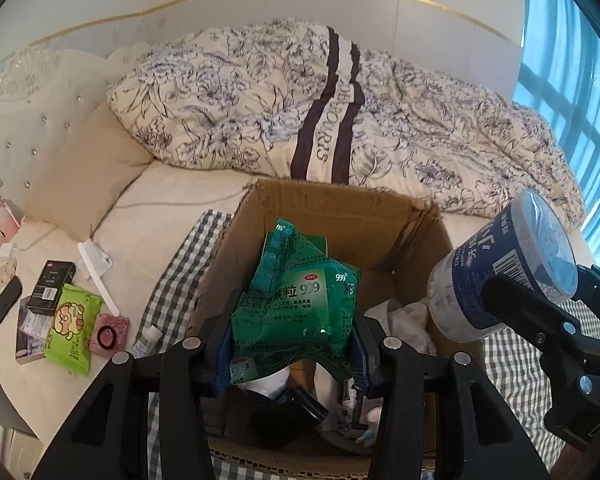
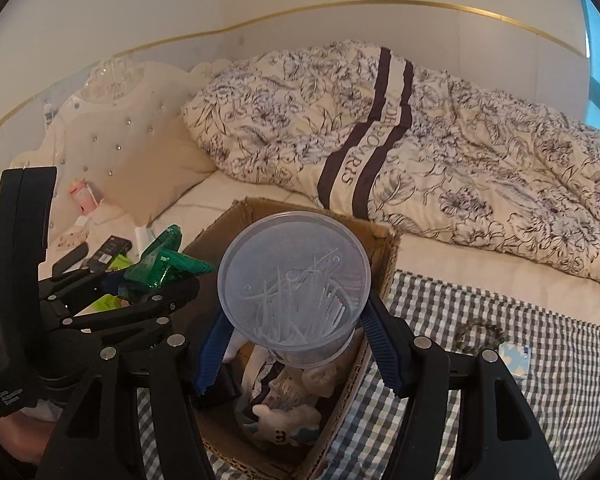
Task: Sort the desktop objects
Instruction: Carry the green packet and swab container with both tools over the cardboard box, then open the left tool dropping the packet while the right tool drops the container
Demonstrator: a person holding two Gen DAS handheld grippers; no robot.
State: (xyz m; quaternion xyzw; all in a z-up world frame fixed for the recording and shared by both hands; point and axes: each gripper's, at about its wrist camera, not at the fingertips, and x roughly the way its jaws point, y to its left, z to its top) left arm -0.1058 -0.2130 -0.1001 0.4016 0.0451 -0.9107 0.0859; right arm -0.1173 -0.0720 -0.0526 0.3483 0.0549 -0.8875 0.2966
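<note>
My left gripper is shut on a crumpled green medicine sachet pack, held over the open cardboard box. That same green pack shows at the left of the right wrist view. My right gripper is shut on a clear round tub of floss picks, tilted above the box. The tub, with its dark blue label, hangs over the box's right wall. Crumpled tissues, a dark object and a white soft toy lie inside the box.
The box stands on a grey checked cloth on a bed with a floral duvet. On the sheet to the left lie a green wipes pack, a black box, a pink item, a small tube and a phone. A bead bracelet rests on the cloth.
</note>
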